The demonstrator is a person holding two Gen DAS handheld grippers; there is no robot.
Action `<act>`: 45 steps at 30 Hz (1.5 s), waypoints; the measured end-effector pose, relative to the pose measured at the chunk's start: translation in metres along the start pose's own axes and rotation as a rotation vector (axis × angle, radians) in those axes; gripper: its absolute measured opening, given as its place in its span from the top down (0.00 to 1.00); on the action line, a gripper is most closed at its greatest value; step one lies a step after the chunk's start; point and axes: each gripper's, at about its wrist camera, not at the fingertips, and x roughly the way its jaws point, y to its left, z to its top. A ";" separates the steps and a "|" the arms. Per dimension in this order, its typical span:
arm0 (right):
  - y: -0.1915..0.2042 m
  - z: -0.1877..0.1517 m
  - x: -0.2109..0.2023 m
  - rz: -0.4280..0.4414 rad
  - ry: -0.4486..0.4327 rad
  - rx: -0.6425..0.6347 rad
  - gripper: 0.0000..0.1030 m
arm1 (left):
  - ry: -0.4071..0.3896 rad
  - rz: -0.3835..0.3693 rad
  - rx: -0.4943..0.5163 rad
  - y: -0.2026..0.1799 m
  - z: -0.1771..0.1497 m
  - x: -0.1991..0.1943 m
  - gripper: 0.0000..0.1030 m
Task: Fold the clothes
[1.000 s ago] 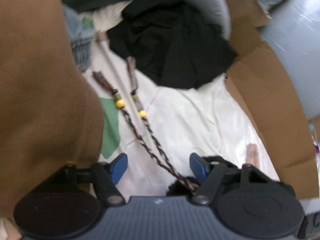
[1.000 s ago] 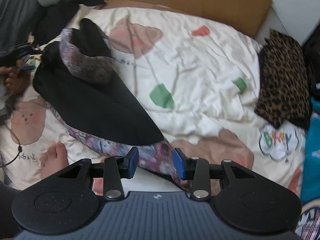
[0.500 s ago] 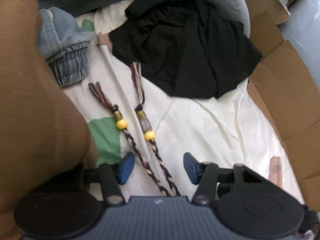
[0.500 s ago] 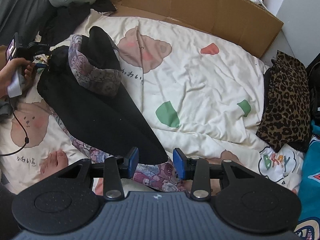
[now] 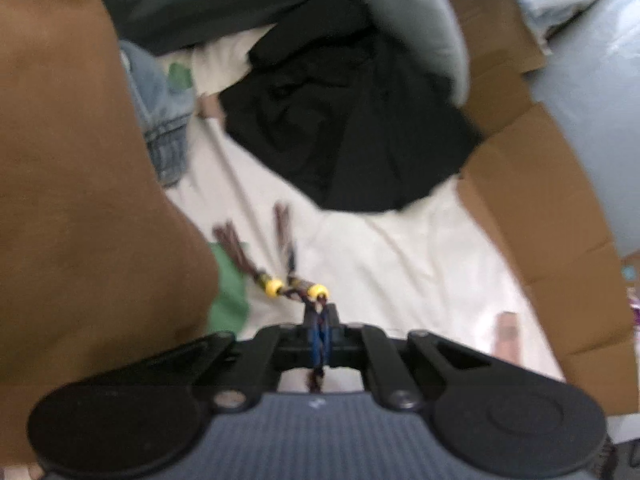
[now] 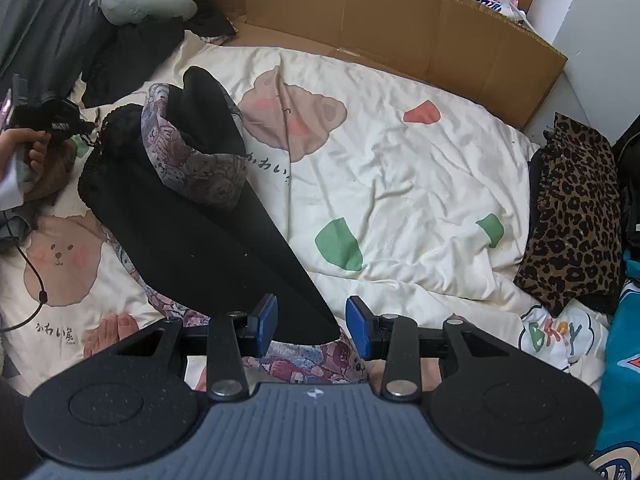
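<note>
Whereas half a second back the left gripper (image 5: 319, 334) had its fingers spread wide with the two braided cords (image 5: 316, 312) lying loose between them, they've now clamped together on both cords, just behind the beads. Counting in the left wrist view: two cords, two yellow beads (image 5: 318, 291), two tassel ends (image 5: 256, 236) fanned out on the cream duvet (image 5: 380, 256). Past them there's a black garment (image 5: 352, 136) heaped toward the far edge of the bed, a bit of denim (image 5: 164, 120) at the left, and brown cardboard (image 5: 540, 208) running down the right side. A big brown blurry mass fills the left of the frame; can't tell what it is. The whole shot is motion-smeared.

Right wrist view: the right gripper (image 6: 311, 320) is pretty much where it was, fingers parted about the same, holding nothing. The pointed tip of the black lining sits between the fingers, and I can't tell if it's touching either one. That's the one garment being worked on, a paisley-print piece with black lining (image 6: 192, 216), stretched diagonally from the near edge of the bed toward the left side, where a hand (image 6: 32, 148) holds the other gripper. It has lifted a bit there, so the cloth looks more bunched at that end. On the duvet I count two bear prints, two green patches and one red one. A leopard-print item (image 6: 576, 216) sits at the right edge of the bed. One bare foot (image 6: 112, 336) shows at the near edge. The cardboard wall along the far edge boxes in the bed.
</note>
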 end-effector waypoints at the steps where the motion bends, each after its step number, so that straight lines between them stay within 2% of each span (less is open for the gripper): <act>1: 0.000 0.000 -0.001 0.000 -0.002 0.002 0.57 | 0.000 -0.024 0.004 -0.002 0.001 -0.006 0.98; 10: 0.005 0.005 -0.015 0.012 -0.038 0.000 0.57 | 0.002 -0.200 0.168 -0.064 -0.017 -0.066 0.98; 16: 0.008 0.015 -0.023 0.021 -0.081 0.000 0.56 | 0.047 -0.291 0.252 -0.095 -0.046 -0.089 0.98; 21: 0.012 0.017 -0.021 0.024 -0.085 -0.005 0.56 | 0.111 -0.339 0.344 -0.114 -0.082 -0.090 0.98; 25: 0.015 0.019 -0.013 0.022 -0.058 -0.018 0.57 | 0.180 -0.353 0.373 -0.121 -0.108 -0.079 0.98; 31: 0.017 0.031 -0.013 0.047 -0.076 0.010 0.57 | 0.286 -0.381 0.399 -0.132 -0.139 -0.066 0.97; 33: 0.017 0.033 -0.013 0.058 -0.084 0.021 0.57 | 0.304 -0.395 0.413 -0.134 -0.142 -0.068 0.89; 35: 0.017 0.033 -0.013 0.063 -0.088 0.024 0.57 | 0.322 -0.409 0.428 -0.137 -0.145 -0.070 0.72; 38: 0.017 0.033 -0.011 0.068 -0.087 0.023 0.57 | 0.350 -0.430 0.451 -0.141 -0.149 -0.073 0.55; 42: 0.014 0.033 -0.008 0.071 -0.088 0.038 0.57 | 0.387 -0.454 0.464 -0.145 -0.154 -0.078 0.52; 45: 0.014 0.032 -0.007 0.074 -0.090 0.040 0.57 | 0.396 -0.434 0.476 -0.144 -0.154 -0.084 0.52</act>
